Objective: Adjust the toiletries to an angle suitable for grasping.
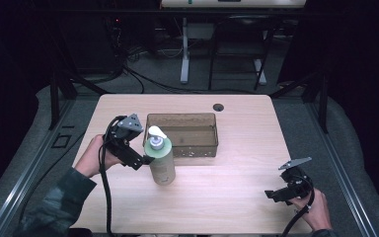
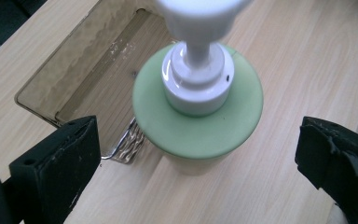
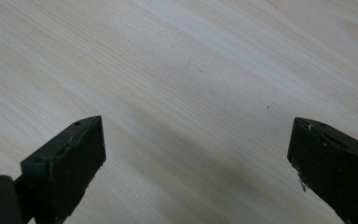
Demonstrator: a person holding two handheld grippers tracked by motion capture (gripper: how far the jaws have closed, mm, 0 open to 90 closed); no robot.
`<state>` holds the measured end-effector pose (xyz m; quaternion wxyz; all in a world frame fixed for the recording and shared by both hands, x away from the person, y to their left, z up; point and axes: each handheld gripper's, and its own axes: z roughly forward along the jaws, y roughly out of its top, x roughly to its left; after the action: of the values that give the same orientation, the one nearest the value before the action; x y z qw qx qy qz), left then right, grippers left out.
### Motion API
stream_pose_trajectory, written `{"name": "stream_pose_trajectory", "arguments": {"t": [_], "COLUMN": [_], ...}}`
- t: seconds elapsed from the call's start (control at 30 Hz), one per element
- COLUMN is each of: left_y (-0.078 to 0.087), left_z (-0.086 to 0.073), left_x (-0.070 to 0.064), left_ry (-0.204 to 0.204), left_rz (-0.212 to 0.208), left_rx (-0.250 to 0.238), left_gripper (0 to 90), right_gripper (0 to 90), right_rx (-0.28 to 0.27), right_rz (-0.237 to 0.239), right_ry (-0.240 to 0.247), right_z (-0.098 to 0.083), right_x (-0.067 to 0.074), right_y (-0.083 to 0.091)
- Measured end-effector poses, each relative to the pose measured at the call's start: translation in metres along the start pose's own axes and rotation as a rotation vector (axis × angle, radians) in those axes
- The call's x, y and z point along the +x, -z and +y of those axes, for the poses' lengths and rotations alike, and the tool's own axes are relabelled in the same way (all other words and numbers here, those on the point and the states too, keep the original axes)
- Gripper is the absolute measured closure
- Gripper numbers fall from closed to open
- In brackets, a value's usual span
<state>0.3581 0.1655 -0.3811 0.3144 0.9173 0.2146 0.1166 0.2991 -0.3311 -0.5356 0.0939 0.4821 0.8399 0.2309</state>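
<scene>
2 claws work over the tabletop [image 1: 227, 197] in the high view: the left claw [image 1: 147, 159] beside the upright pump bottle [image 1: 162, 163], just in front of the tray [image 1: 197, 148]. Left gripper view: jaws wide apart above the bottle's shoulder, not touching. Right gripper view: right claw [image 3: 196, 168] spread over bare wood.

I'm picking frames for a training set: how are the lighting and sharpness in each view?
High view: the table is brightly lit, the surroundings nearly black, detail soft. Left gripper view: the pump bottle is fairly sharp, its white pump head overexposed. Right gripper view: wood grain soft, with a diffuse shadow between the open jaws of the right gripper.
</scene>
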Motion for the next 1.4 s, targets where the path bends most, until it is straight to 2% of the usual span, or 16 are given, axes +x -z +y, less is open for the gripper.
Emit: {"name": "stream_pose_trajectory", "arguments": {"t": [0.2, 0.27, 0.4, 0.43, 0.47, 0.6, 0.67, 0.77, 0.87, 0.93, 0.97, 1.03, 1.13, 1.17, 1.3, 1.4], "left_y": [0.01, 0.01, 0.009, 0.007, 0.005, -0.002, -0.006, -0.011, -0.013, -0.012, -0.012, -0.012, -0.012, -0.012, -0.012, -0.011], "left_z": [0.022, 0.03, 0.038, 0.043, 0.048, 0.056, 0.06, 0.063, 0.065, 0.066, 0.067, 0.068, 0.07, 0.07, 0.072, 0.073], "left_x": [0.008, 0.009, 0.01, 0.009, 0.009, 0.007, 0.006, 0.004, 0.004, 0.004, 0.004, 0.003, 0.001, 0.0, -0.003, -0.004], "left_ry": [-0.041, -0.055, -0.073, -0.092, -0.111, -0.152, -0.168, -0.18, -0.176, -0.177, -0.18, -0.17, -0.162, -0.146, -0.122, -0.129], "left_rz": [-0.026, -0.021, -0.047, -0.068, -0.077, -0.107, -0.099, -0.11, -0.094, -0.092, -0.09, -0.091, -0.091, -0.091, -0.075, -0.074], "left_rx": [0.017, 0.023, 0.038, 0.04, 0.045, 0.084, 0.112, 0.131, 0.152, 0.167, 0.172, 0.179, 0.19, 0.184, 0.197, 0.209], "left_gripper": [5.5, 10.0, 16.4, 16.4, 22.3, 31.6, 39.0, 45.1, 51.1, 52.2, 53.0, 55.8, 59.0, 60.1, 60.4, 59.6], "right_gripper": [4.4, 4.4, 4.4, 4.4, 4.4, 4.6, 5.0, 5.6, 6.2, 6.2, 6.2, 6.2, 6.3, 6.4, 6.7, 6.8], "right_rx": [0.005, 0.0, 0.001, 0.001, 0.002, 0.001, 0.004, 0.006, 0.008, 0.013, 0.009, 0.01, 0.019, 0.02, 0.025, 0.025], "right_rz": [-0.004, -0.003, 0.001, 0.001, 0.003, 0.005, 0.003, -0.003, 0.009, 0.009, 0.019, 0.022, 0.031, 0.028, 0.047, 0.056], "right_ry": [0.0, -0.002, 0.003, 0.003, 0.002, 0.0, 0.003, 0.015, 0.004, 0.015, 0.004, -0.007, 0.005, 0.009, 0.023, 0.028], "right_z": [0.0, 0.0, 0.0, 0.0, 0.0, 0.0, 0.0, 0.0, -0.001, -0.001, -0.001, 0.0, 0.0, 0.001, 0.001, 0.002], "right_x": [0.0, -0.001, 0.0, 0.0, 0.0, 0.001, 0.001, -0.001, -0.001, -0.001, -0.001, -0.001, 0.002, 0.002, 0.004, 0.004], "right_y": [-0.001, -0.001, -0.001, -0.001, -0.001, -0.001, 0.0, 0.0, 0.0, -0.001, -0.002, -0.003, -0.005, -0.005, -0.005, -0.005]}}
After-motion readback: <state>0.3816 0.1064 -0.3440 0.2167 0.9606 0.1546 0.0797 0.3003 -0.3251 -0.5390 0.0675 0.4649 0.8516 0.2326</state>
